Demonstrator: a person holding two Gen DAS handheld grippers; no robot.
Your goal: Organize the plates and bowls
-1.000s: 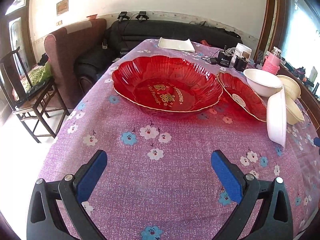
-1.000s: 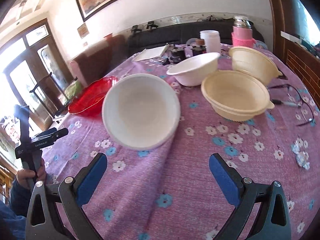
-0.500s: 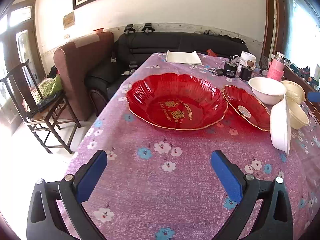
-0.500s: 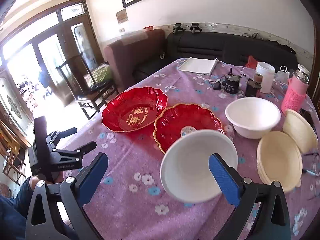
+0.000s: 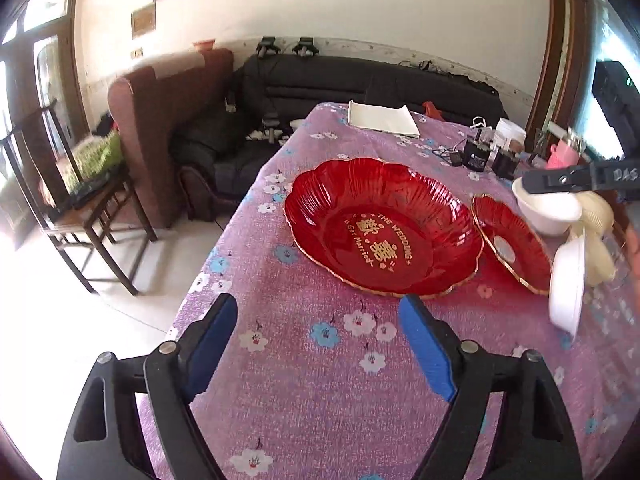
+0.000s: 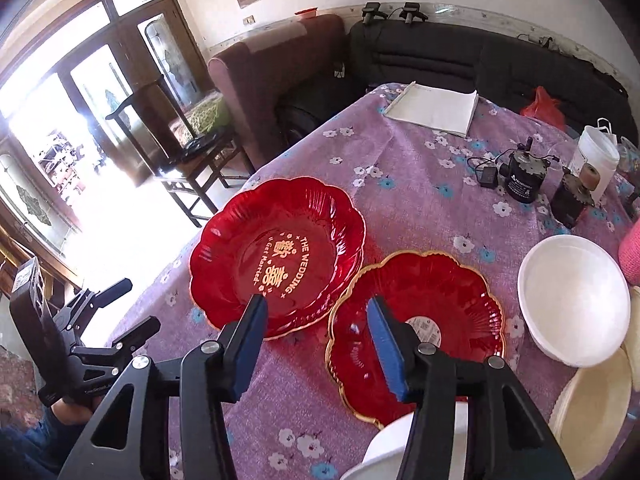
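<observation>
A large red plate (image 6: pixel 276 256) with gold lettering lies on the purple flowered cloth, and a smaller gold-rimmed red plate (image 6: pixel 416 320) overlaps its right edge. My right gripper (image 6: pixel 316 320) hovers above where the two meet, jaws closing, nothing between them. A white bowl (image 6: pixel 576 300) sits upright to the right, cream bowls (image 6: pixel 596 408) lie beside it, and another white bowl (image 5: pixel 566 280) leans on its edge. My left gripper (image 5: pixel 320 332) hangs over bare cloth short of the large red plate (image 5: pixel 380 232), jaws closing on nothing.
White paper (image 6: pixel 434 108), black gadgets (image 6: pixel 524 176), a white tub (image 6: pixel 596 156) and a pink flask (image 6: pixel 632 252) crowd the far right of the table. The table's left edge (image 5: pixel 224 248) drops to the floor beside a wooden chair (image 5: pixel 80 200) and an armchair (image 5: pixel 168 120).
My right gripper swung left and upward from the leaning white bowl to above the red plates. The left gripper drew back and rose a little. Both pairs of jaws have narrowed.
</observation>
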